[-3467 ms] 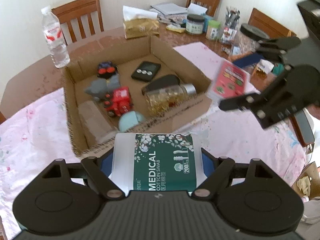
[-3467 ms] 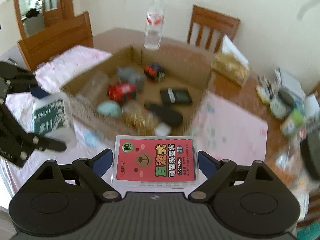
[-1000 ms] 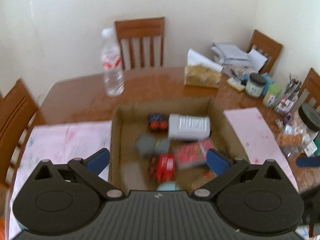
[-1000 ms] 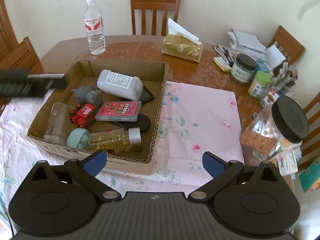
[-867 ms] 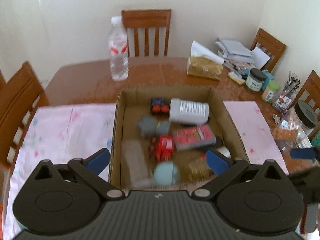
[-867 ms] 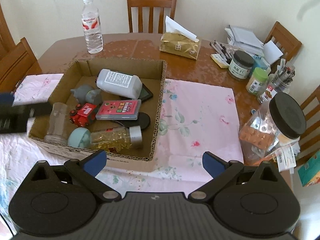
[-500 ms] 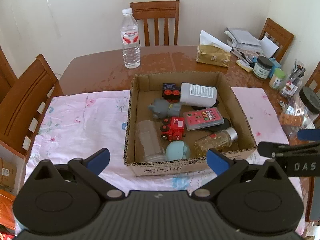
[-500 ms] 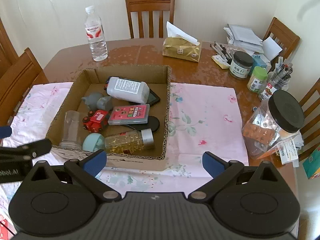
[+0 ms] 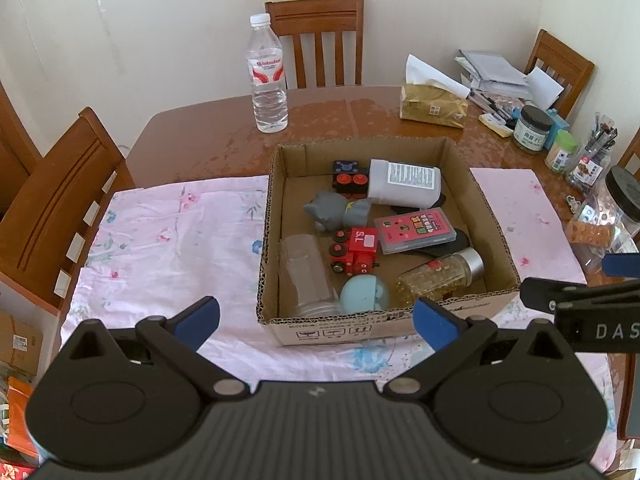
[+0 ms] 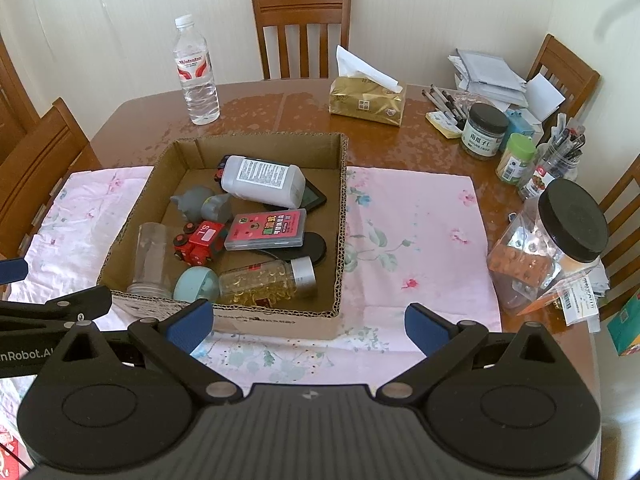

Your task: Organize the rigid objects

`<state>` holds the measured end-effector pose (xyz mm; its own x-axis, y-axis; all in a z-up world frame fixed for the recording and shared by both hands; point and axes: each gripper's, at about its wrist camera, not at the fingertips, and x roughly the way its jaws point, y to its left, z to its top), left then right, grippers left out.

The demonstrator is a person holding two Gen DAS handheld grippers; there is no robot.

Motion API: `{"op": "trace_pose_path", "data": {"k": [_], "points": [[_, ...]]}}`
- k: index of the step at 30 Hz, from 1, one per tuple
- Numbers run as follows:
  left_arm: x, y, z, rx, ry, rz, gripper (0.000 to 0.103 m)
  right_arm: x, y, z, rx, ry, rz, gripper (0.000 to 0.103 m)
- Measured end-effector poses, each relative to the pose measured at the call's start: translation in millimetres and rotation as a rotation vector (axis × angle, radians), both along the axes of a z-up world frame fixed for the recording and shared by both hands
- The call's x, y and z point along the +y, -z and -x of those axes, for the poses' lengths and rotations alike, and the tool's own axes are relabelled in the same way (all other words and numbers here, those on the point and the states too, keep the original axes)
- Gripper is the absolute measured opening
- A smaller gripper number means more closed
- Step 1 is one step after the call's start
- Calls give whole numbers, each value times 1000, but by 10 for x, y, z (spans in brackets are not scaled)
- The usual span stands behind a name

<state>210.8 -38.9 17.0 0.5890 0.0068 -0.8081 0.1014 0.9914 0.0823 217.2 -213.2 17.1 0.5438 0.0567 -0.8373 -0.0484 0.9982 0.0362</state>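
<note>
Holding nothing, the left hand-held gripper (image 9: 316, 314) and right hand-held gripper (image 10: 308, 320) both stand wide, touching nothing. Ahead of each, the cardboard box (image 9: 276, 216) rests on the bench (image 9: 192, 148), containing the white bottle (image 9: 404, 182) and red card case (image 9: 416, 230).

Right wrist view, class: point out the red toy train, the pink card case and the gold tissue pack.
red toy train (image 10: 200, 242), right wrist view, on its red body.
pink card case (image 10: 267, 229), right wrist view, on its printed lid.
gold tissue pack (image 10: 366, 104), right wrist view, on its front face.
</note>
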Motion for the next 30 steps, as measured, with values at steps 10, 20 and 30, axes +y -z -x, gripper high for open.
{"op": "trace_pose_path", "data": {"k": [10,20,30], "points": [[5,-29,16,-1,1,-9,102,19,-1,6,-2,2,-1,103],[-2,-68,50,-13,0,-15,102,5,-24,24,-3,7,-3,103],[-3,-84,61,-15,0,-16,102,4,-30,45,-3,8,-1,103]]}}
